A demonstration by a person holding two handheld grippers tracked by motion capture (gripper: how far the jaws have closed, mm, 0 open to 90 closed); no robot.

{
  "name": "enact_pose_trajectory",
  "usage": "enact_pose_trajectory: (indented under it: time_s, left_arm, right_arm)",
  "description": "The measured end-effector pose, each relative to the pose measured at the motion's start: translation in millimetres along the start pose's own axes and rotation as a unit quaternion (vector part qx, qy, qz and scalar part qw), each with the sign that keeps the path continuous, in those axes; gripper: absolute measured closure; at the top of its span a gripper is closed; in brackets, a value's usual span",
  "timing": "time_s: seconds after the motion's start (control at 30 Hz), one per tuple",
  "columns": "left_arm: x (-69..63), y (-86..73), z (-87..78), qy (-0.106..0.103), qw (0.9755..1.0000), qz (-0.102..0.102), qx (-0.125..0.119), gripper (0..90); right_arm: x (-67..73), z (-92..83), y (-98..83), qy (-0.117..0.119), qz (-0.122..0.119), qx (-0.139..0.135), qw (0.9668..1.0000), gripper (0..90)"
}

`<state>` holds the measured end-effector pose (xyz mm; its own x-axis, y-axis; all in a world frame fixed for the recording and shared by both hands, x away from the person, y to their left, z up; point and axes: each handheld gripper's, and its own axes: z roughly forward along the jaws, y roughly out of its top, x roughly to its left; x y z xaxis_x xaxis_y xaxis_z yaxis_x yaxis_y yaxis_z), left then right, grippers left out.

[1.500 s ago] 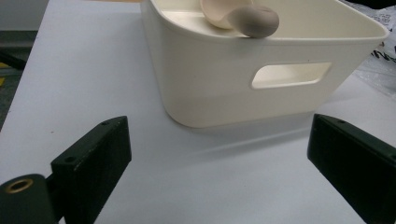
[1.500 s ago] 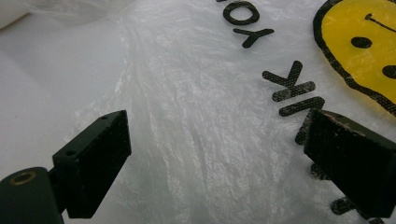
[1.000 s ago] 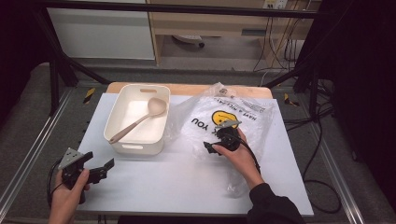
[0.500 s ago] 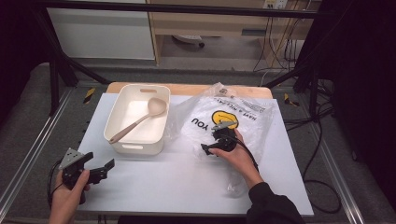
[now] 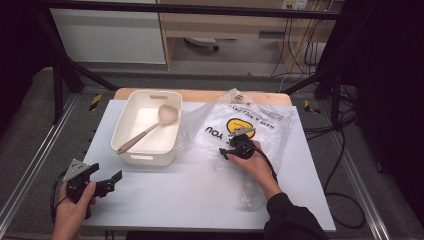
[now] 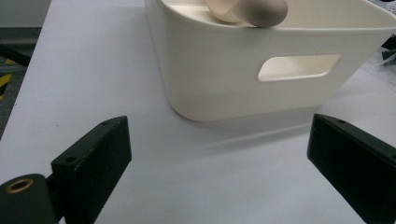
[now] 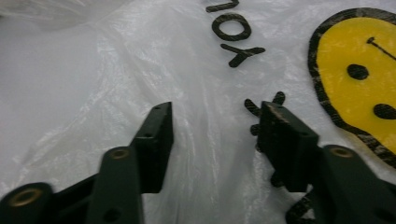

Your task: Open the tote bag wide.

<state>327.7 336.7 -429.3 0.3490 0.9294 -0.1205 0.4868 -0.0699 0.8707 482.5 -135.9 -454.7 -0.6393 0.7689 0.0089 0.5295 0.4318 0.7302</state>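
White and wide, the desk (image 5: 200,200) stands on a grey floor, with dark frame bars crossing behind it and cables trailing at the 3 o'clock side.

A crinkled clear plastic bag (image 5: 260,127) lies over the desk's 1 to 3 o'clock part, printed with a yellow smiley face (image 5: 234,125) and black lettering. The right gripper (image 5: 231,150) sits on the bag, just below the smiley at about 6 o'clock from it, held by the person's right hand (image 5: 255,167). In the right gripper view its fingers (image 7: 156,140) stand partly apart with a ridge of the bag's film (image 7: 210,130) rising between them; they have just been closing, and the pads do not yet press the film. The smiley lies at 2 o'clock from the fingertips in that view.

A cream bin (image 5: 147,127) stands at 11 o'clock on the desk, just beside the bag's edge, with a wooden spoon (image 5: 150,127) lying slantwise inside, bowl toward 1 o'clock.

The left gripper (image 5: 107,182) rests low at 8 o'clock on the desk in the left hand (image 5: 72,210), near the bin and apart from it. Its fingers (image 6: 93,158) stand wide apart over bare desk, nothing between them, pointing at the bin's near wall (image 6: 261,79) and its handle slot.
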Motion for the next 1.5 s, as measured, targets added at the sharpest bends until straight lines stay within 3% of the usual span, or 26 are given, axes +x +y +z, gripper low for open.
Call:
enact_pose_trajectory:
  time_s: [0.17,0.3,0.4,0.57,0.7,0.83,0.9,1.03,1.17,1.37,1.5]
  left_arm:
    - [0.4,0.7,-0.9,0.001,1.0000,-0.001,-0.006,6.1]
    - [1.1,1.7,-2.1,0.004,0.9999,-0.002,-0.010,6.4]
    - [0.7,3.1,-3.4,0.000,0.9999,-0.003,-0.014,6.5]
    - [-3.8,12.5,-9.1,-0.006,0.9993,0.007,-0.035,7.3]
    - [-12.1,19.0,-10.7,-0.024,0.9991,0.004,-0.035,7.4]
    - [-28.3,31.3,-16.7,-0.035,0.9979,0.020,-0.050,7.5]
    - [-37.0,37.8,-19.9,-0.048,0.9965,0.028,-0.062,7.4]
    - [-56.0,46.8,-18.0,-0.075,0.9945,0.035,-0.064,7.7]
    - [-79.4,56.1,-10.4,-0.088,0.9928,0.047,-0.066,8.5]
    - [-118.3,67.7,6.6,-0.120,0.9873,0.078,-0.069,8.9]
    - [-137.0,68.1,22.2,-0.121,0.9861,0.089,-0.071,10.7]
  right_arm:
    - [-7.8,1.3,1.2,-0.003,0.014,-0.008,0.9999,77.1]
    - [-12.1,0.2,1.5,-0.001,0.033,-0.015,0.9993,90.0]
    - [-10.5,-7.5,4.9,0.003,0.030,-0.024,0.9992,90.0]
    - [-5.4,-21.9,9.0,0.012,0.047,-0.032,0.9983,90.0]
    - [1.3,-34.7,10.2,0.015,0.059,-0.037,0.9975,90.0]
    - [6.7,-41.7,13.3,0.014,0.054,-0.046,0.9973,90.0]
    - [8.3,-42.3,14.2,0.013,0.054,-0.049,0.9972,90.0]
    - [10.1,-41.4,14.8,0.015,0.053,-0.049,0.9973,90.0]
    - [11.4,-44.3,16.2,0.016,0.053,-0.054,0.9970,90.0]
    - [16.0,-52.9,19.8,0.020,0.052,-0.064,0.9964,90.0]
    - [19.2,-60.9,22.3,0.021,0.055,-0.070,0.9958,90.0]
